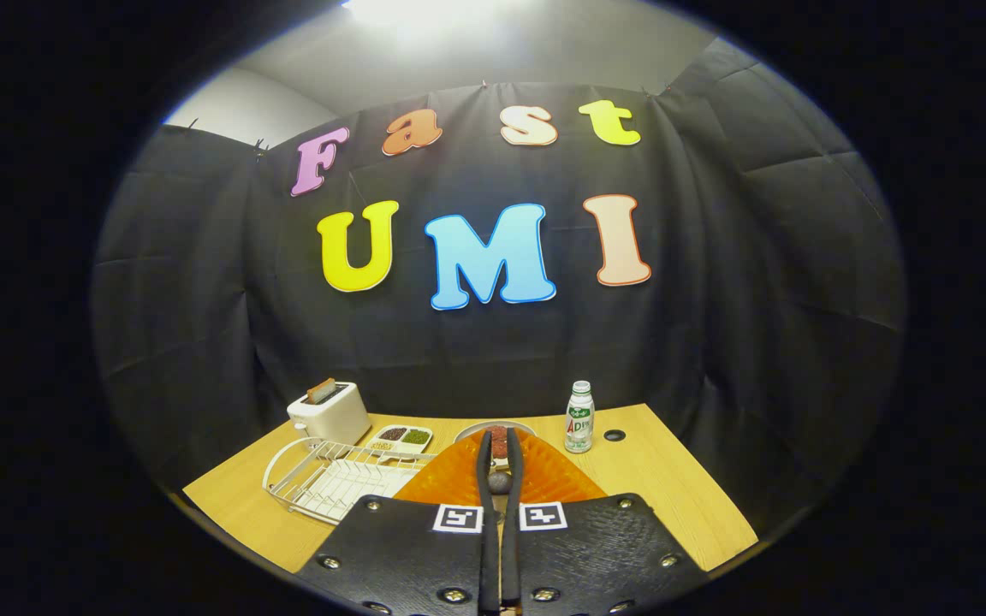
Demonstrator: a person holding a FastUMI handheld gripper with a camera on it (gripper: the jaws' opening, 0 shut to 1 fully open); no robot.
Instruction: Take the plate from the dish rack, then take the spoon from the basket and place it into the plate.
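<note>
Gripper view: gripper (500, 458) fingers nearly together, clamped on orange plate (459, 479) rim (above table (664, 479)); thin edge-on hold, plate could twist out; rack (322, 479) beside.

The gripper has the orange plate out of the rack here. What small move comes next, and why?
Probably lower the plate onto the bare table beside the dish rack and open. The gripper is shut on the plate's rim, the plate stands upright above the table, and the spoon needs a free gripper.

Wooden table (673, 488): toaster (330, 412), dish rack (330, 479), bottle (579, 417).
</note>
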